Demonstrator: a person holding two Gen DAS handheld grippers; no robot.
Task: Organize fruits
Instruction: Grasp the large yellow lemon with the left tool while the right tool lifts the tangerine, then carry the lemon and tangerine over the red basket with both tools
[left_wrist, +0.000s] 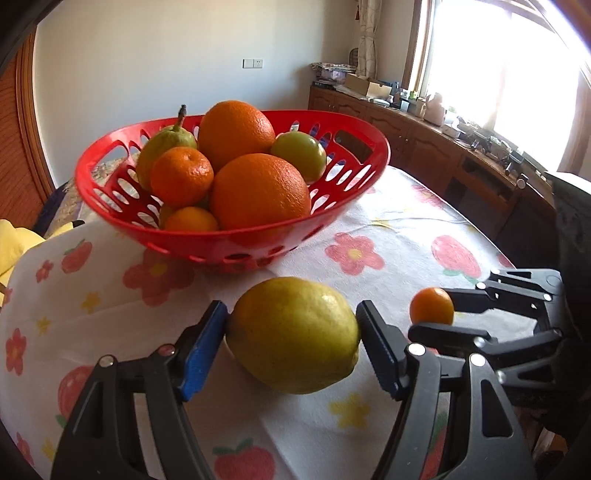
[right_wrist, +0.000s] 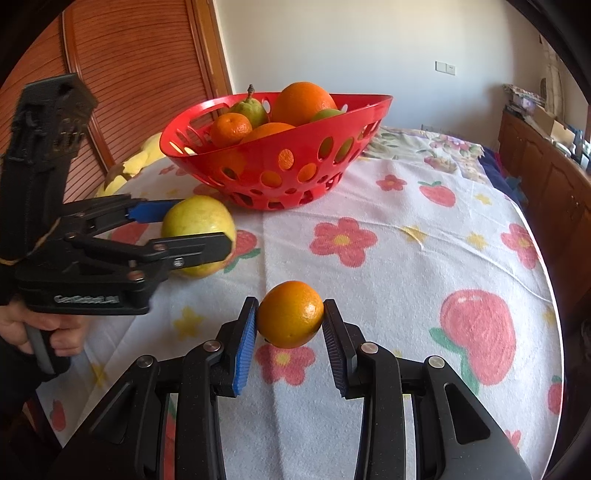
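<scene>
The red basket (left_wrist: 229, 243) stands on the cloth-covered bench (left_wrist: 388, 236), already heaped with fruit. The left gripper (left_wrist: 291, 328) pinches the yellow pear (left_wrist: 295, 332); the right gripper (right_wrist: 290, 317) pinches the small orange (right_wrist: 290, 314). Lift each clear of the rim and lower it into a gap, so nothing rolls.

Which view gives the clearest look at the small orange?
The right wrist view: the small orange sits large and centred between the jaws. The left wrist view shows it small, far right.
</scene>
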